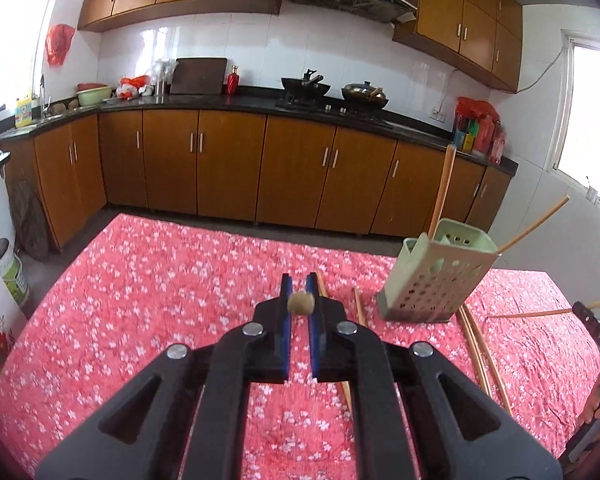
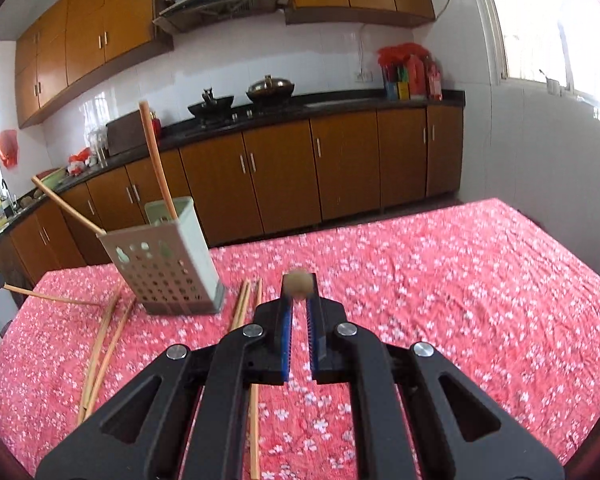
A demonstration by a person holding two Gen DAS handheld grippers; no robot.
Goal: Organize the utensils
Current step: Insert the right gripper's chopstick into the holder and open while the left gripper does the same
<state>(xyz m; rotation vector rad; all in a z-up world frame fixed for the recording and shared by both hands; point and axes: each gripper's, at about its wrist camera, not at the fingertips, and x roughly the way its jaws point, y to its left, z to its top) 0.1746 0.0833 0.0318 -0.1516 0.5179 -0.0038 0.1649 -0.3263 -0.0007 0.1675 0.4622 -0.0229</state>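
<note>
A pale green perforated utensil holder (image 1: 440, 280) (image 2: 168, 264) stands on the red floral tablecloth with two chopsticks (image 1: 442, 196) (image 2: 156, 160) sticking out of it. Several loose wooden chopsticks (image 1: 482, 352) (image 2: 104, 348) lie on the cloth around it. My left gripper (image 1: 300, 286) is shut on a chopstick, seen end-on as a round tan tip (image 1: 301, 303), left of the holder. My right gripper (image 2: 299, 280) is shut on another chopstick, its round tip (image 2: 299, 282) facing the camera, right of the holder.
A pair of chopsticks (image 2: 244, 308) lies between the holder and my right gripper. The table (image 1: 140, 280) is covered by the floral cloth. Brown kitchen cabinets (image 1: 228, 168) and a black counter with woks stand behind it. The other gripper shows at the right edge (image 1: 596, 336).
</note>
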